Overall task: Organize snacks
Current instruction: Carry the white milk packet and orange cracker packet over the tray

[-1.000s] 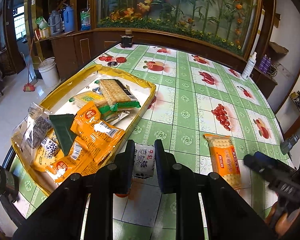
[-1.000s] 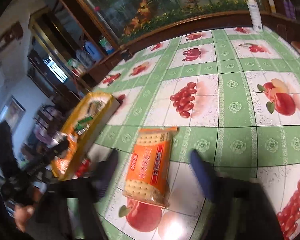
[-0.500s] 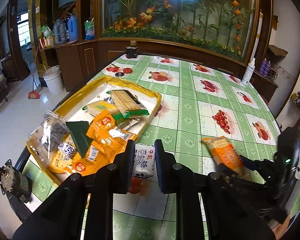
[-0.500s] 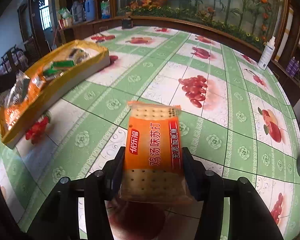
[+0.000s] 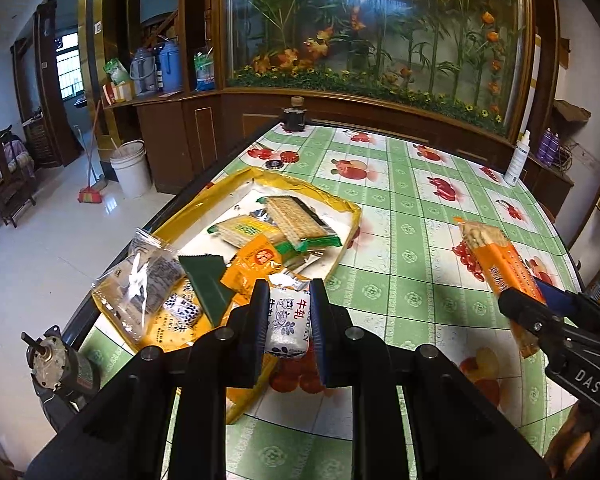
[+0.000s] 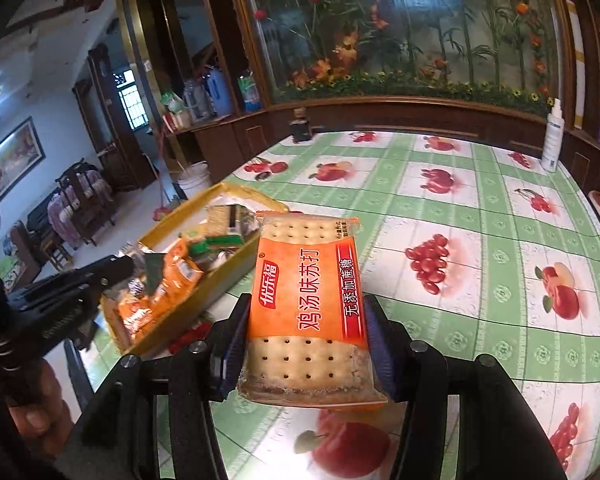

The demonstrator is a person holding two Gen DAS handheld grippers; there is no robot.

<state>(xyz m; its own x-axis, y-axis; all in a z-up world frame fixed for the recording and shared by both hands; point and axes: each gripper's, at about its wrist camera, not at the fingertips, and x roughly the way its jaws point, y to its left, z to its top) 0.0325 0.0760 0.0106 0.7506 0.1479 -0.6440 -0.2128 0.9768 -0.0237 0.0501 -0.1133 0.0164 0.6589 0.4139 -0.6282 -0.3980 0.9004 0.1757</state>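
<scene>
Two handheld grippers work over a table covered in a green and white fruit-print cloth (image 5: 412,280). The left gripper (image 5: 286,320) has its fingers drawn narrow around a small white candy packet (image 5: 288,326), held clear of the table just beside the near corner of a yellow tray (image 5: 342,204). The tray sits along the table's left edge and already holds a loose pile of cracker packs, orange wrappers and a clear bag. The right gripper (image 6: 306,344) clamps an orange cracker packet (image 6: 306,296) by its long sides, lifted off the cloth and tilted up, to the right of the tray. The step in hand appears to be carrying both snacks to the tray. The next move likely calls for bringing each packet over the tray's rim, above a bare patch or the pile, then letting the fingers spread so the packets drop inside rather than on the rim.
</scene>
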